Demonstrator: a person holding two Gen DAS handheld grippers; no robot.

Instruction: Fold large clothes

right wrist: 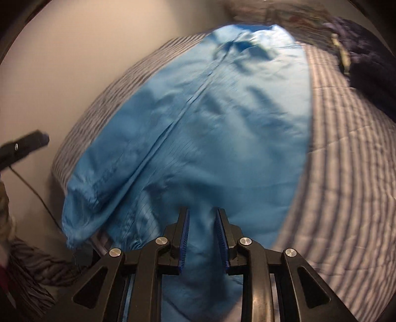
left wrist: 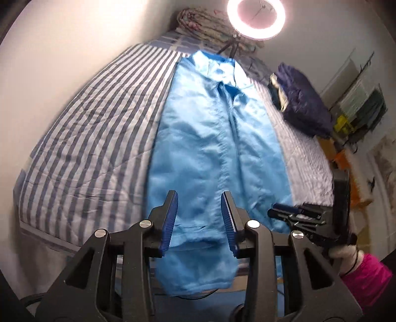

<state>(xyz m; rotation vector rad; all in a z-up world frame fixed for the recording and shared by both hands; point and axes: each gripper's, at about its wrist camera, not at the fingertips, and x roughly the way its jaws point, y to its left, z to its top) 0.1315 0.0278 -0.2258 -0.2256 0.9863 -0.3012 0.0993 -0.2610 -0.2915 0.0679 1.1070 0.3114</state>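
A large light-blue garment [left wrist: 212, 138] lies spread lengthwise on a blue-and-white striped bed cover [left wrist: 94, 128], its near end hanging over the bed's front edge. It fills the right wrist view [right wrist: 210, 128] too. My left gripper [left wrist: 200, 198] is open, above the garment's near end, holding nothing. My right gripper [right wrist: 201, 215] is open a little narrower, with blue cloth showing between and below its fingers; the cloth is not pinched. The right gripper also shows in the left wrist view [left wrist: 292, 213], at the garment's right edge.
A dark navy folded jacket [left wrist: 304, 104] lies on the bed's right side. A ring light [left wrist: 256, 17] on a stand and a floral bundle [left wrist: 212, 29] stand at the bed's far end. A wall runs along the left. Cluttered shelves [left wrist: 358, 109] stand right.
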